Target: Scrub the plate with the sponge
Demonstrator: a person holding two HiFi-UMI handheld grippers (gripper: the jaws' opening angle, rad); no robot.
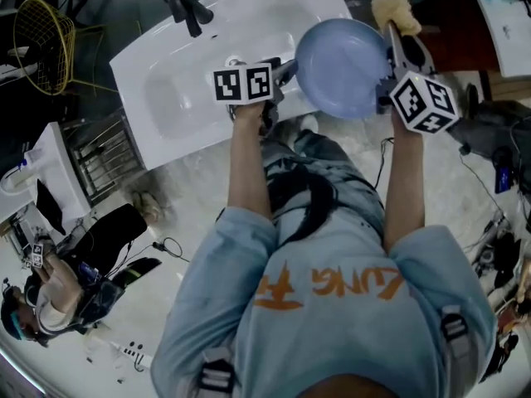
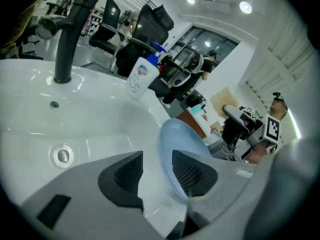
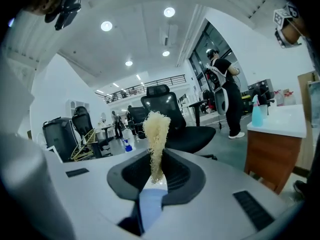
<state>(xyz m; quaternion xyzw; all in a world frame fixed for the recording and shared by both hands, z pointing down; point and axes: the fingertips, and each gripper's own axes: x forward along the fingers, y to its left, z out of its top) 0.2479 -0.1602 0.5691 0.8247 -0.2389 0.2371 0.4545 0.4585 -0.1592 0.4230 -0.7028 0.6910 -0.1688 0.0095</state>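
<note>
A pale blue plate (image 1: 344, 69) is held up on edge over the right end of the white sink (image 1: 166, 98). My left gripper (image 1: 286, 73) is at the plate's left rim. In the left gripper view the plate (image 2: 182, 136) stands between the jaws of this gripper (image 2: 157, 159), close to the right pad, with a clear gap to the left pad. My right gripper (image 1: 397, 44) is at the plate's right rim, shut on a yellow sponge (image 1: 396, 11). The sponge (image 3: 156, 129) sticks up from the right gripper (image 3: 156, 169), and a pale blue strip shows in the gap below it.
A black faucet (image 1: 187, 8) stands at the back of the sink, with a white bottle (image 2: 139, 79) on its rim. A metal rack (image 1: 99, 156) and a yellow wire basket (image 1: 41, 31) are to the left. Another person (image 1: 50, 297) sits at lower left.
</note>
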